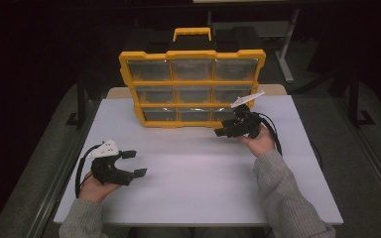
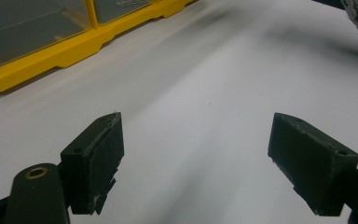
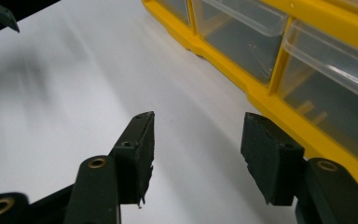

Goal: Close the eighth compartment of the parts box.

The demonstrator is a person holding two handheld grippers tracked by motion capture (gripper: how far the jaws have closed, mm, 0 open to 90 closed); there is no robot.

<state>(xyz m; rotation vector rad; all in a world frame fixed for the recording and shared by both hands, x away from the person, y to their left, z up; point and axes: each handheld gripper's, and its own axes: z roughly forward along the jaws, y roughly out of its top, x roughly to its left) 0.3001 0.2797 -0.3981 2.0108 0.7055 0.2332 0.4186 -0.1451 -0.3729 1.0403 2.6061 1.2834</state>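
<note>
Hardly begun, judging by the scene: yellow organizer case upright at the table's far edge, untouched, nine clear drawers all shut (three rows of three). Right gripper just beside its lower corner, jaws apart, empty; left gripper well apart, wide open, empty.

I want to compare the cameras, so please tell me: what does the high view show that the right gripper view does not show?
High view: the whole yellow organizer case standing upright with its handle, both grey sleeves, and the left hand-held gripper open above the table.

Right gripper view: a close look between the open jaws of the right hand-held gripper, and the clear drawers from near.

Both: the white table and the case's yellow bottom edge.
</note>
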